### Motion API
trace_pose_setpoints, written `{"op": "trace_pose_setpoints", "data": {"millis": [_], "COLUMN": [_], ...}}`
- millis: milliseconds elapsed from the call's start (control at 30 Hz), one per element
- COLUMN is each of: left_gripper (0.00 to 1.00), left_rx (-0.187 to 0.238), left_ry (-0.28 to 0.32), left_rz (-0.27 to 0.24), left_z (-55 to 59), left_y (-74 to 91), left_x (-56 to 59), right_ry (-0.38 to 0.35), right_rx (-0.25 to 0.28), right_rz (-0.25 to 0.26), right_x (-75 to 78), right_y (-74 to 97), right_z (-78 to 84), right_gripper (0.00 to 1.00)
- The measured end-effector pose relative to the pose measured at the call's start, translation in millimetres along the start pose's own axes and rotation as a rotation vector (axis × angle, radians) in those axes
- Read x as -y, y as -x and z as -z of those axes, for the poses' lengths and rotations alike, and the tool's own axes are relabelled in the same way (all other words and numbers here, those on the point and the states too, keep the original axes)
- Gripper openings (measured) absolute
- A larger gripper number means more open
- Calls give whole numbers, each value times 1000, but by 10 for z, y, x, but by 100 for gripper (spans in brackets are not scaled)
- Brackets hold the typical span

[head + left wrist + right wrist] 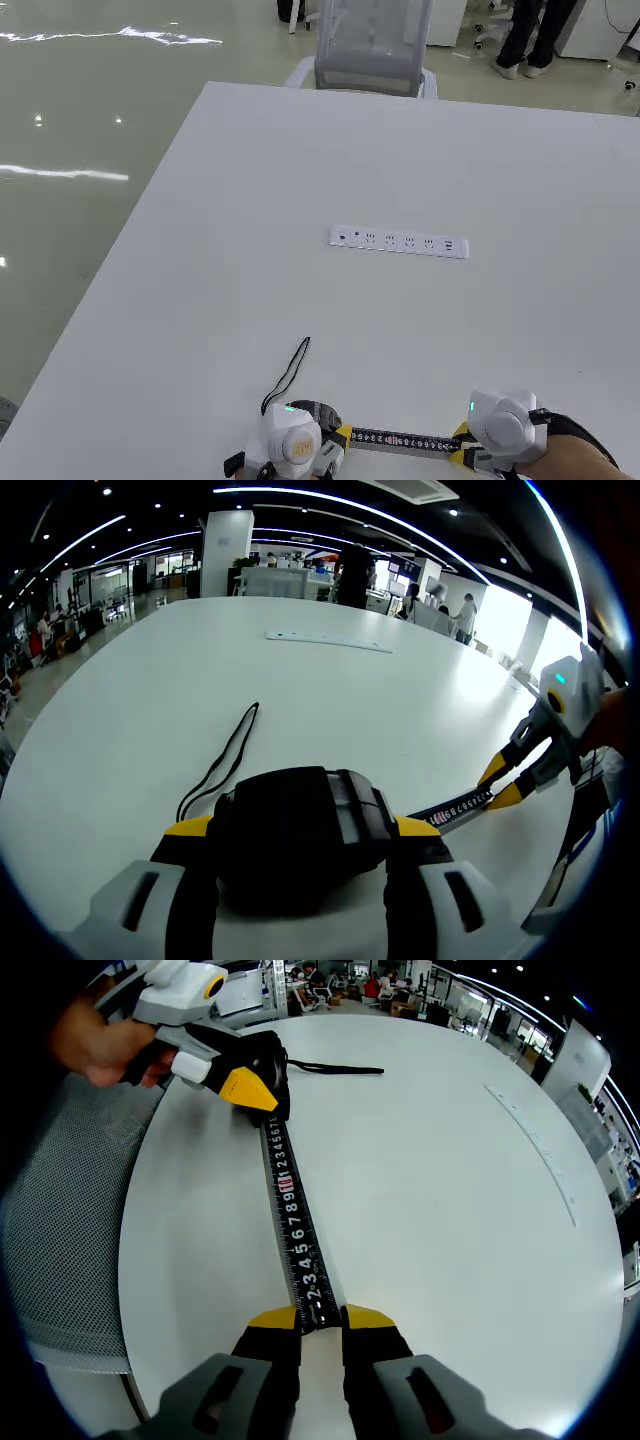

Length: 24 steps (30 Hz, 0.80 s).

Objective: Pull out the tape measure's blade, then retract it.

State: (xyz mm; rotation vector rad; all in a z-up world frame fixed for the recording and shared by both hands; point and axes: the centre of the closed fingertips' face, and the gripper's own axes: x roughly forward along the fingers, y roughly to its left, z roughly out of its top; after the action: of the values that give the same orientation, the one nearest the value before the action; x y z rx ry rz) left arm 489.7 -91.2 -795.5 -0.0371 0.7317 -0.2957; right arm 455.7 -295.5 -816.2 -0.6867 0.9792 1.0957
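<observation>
Clamping the hard case [290, 855] in the left hand-held gripper [300, 827], pinching the thin, likely springy blade [290, 1200] by its tip in the right hand-held gripper [320, 1317].

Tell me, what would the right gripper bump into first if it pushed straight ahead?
Probably the tape measure's case, held in the left gripper. The right gripper points along the pulled-out blade it pinches, and the case sits at that blade's far end.
</observation>
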Motion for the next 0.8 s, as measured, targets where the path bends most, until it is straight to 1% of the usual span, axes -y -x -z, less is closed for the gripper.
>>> {"op": "trace_pose_setpoints", "data": {"millis": [800], "left_gripper": [65], "left_rx": [-3], "left_ry": [2], "left_rz": [5], "left_z": [0], "left_y": [-1], "left_x": [13], "right_ry": [6], "right_rx": [-1], "right_rz": [-13], "right_x": [-12], "right_y": [-63], "right_z": [-110], "right_gripper": [14]}}
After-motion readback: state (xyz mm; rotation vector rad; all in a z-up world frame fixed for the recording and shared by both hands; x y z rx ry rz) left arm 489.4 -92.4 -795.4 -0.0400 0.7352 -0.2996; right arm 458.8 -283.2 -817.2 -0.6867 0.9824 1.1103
